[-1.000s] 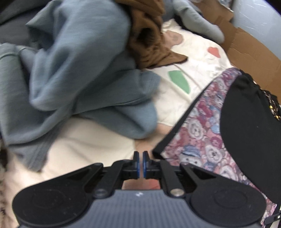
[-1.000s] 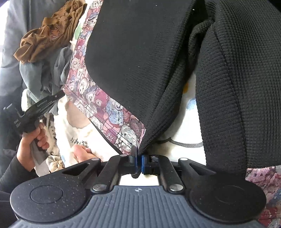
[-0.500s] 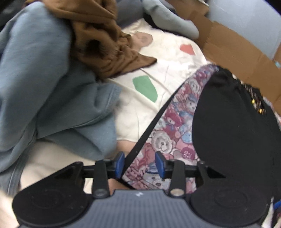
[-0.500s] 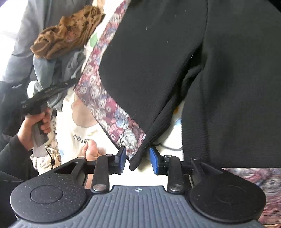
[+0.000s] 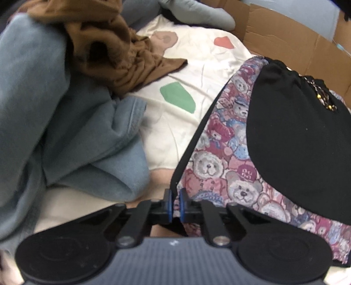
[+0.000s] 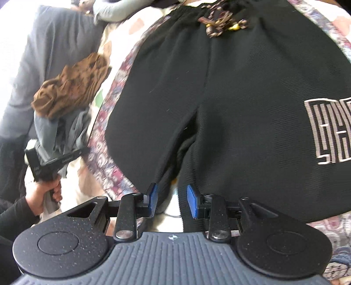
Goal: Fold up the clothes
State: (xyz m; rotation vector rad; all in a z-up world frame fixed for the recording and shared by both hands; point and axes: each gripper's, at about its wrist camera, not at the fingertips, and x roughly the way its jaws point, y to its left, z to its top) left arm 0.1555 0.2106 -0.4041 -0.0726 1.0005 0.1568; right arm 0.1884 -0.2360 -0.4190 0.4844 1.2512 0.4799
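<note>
Left wrist view: one pair of black shorts (image 5: 302, 149) lies flat on one teddy-bear print cloth (image 5: 221, 157), which rests on a cream sheet (image 5: 179, 122). Beside these sit one blue sweater (image 5: 65, 136), one crumpled brown garment (image 5: 114, 54) and a cardboard box (image 5: 291, 41).

The left gripper (image 5: 174, 205) has its jaws clenched on the black edge of the bear cloth. The right gripper (image 6: 171, 200) has its jaws released, standing apart on either side of the gap between the two legs, touching neither as far as shows.

The shorts' far leg runs out of the right wrist view, cutting off the pale logo (image 6: 331, 131). The shorts' long axis runs away from that camera, the waistband with its beaded drawstring (image 6: 221, 20) far, both leg hems near. A hand (image 6: 47, 193) holds the left gripper's handle at the left edge.
</note>
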